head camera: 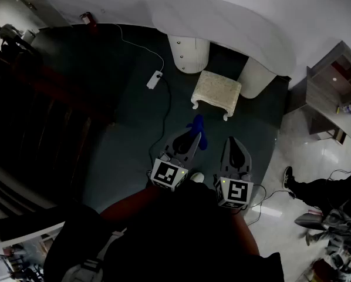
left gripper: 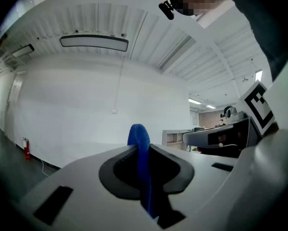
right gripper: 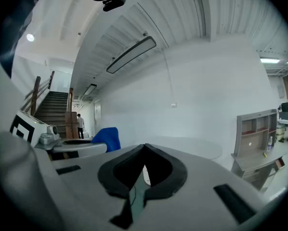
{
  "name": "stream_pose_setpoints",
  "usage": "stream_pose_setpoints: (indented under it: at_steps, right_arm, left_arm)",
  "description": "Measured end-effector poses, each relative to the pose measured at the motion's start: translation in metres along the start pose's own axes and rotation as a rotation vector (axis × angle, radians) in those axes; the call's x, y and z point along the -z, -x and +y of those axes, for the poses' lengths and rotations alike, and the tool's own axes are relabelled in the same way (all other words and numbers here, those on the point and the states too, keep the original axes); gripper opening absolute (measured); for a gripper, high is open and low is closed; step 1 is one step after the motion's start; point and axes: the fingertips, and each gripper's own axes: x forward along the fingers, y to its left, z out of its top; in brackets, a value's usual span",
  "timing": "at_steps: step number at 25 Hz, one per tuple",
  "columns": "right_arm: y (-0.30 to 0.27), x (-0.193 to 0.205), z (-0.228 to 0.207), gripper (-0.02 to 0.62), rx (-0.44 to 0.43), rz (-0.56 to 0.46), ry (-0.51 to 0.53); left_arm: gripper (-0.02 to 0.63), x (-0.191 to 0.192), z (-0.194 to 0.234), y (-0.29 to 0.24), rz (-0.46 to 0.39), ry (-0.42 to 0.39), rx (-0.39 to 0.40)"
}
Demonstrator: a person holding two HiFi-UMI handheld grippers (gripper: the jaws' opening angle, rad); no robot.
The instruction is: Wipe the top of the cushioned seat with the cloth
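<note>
Step in hand: the approach. The cloth is gripped, but no wiping has begun, and both grippers are well apart from the seat.

Cushioned seat [head camera: 216, 90]: a small pale stool with short legs, just above the centre of the head view. It stands on the dark floor [head camera: 122, 116], partly under the white counter [head camera: 222, 22] across the top of the frame. Its top is bare.

Cloth [head camera: 198, 128]: blue, near the middle of the head view, below the seat and not touching it. It sticks out past the tips of the left gripper.

Left gripper [left gripper: 142, 147]: fingers closed on the cloth [left gripper: 138, 134]. A fold stands up between them in the lower middle of the left gripper view. The gripper points across the room at a wall, not down at the seat.

Right gripper [right gripper: 144, 148]: fingers closed together at the tips with nothing held. Only a thin sliver of background shows through the gap behind them. In the head view it sits lower centre [head camera: 232, 141], beside the left gripper [head camera: 190, 138].

Other things: a white power strip [head camera: 155, 79] and its cable lie on the floor left of the seat, clear of the direct path.

Next move, as a judgement: carry the left gripper up-frame and tilt it down until the cloth lies flat on the cushion. Then sweep from edge to edge. The stool looks light, so the free right gripper may need to steady it.
</note>
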Motion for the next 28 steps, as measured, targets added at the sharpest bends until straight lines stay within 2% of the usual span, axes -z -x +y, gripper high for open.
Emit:
stream_pose_setpoints:
  at_steps: [6,10,15,19,28]
  right_arm:
    - [-0.002,0.006,-0.02,0.037,-0.028,-0.03,-0.064]
    - [-0.012,0.005,-0.034,0.038,-0.014,-0.077,-0.105]
    - [-0.045,0.007,-0.04,0.038,0.01,-0.046,-0.092]
    - [-0.084,0.003,-0.04,0.037,-0.001,-0.025,-0.043]
    - [-0.213,0.006,-0.056,0.038,0.033,0.101,-0.045]
  left_arm:
    - [0.057,0.004,0.01,-0.01,0.012,0.024,-0.055]
    - [0.057,0.015,0.024,-0.022,0.041,0.017,-0.048]
    - [0.057,0.018,0.05,-0.054,0.043,0.024,-0.026]
    - [0.057,0.027,0.08,-0.091,0.064,0.056,-0.01]
    - [0.057,0.043,0.186,-0.167,0.13,0.127,0.015]
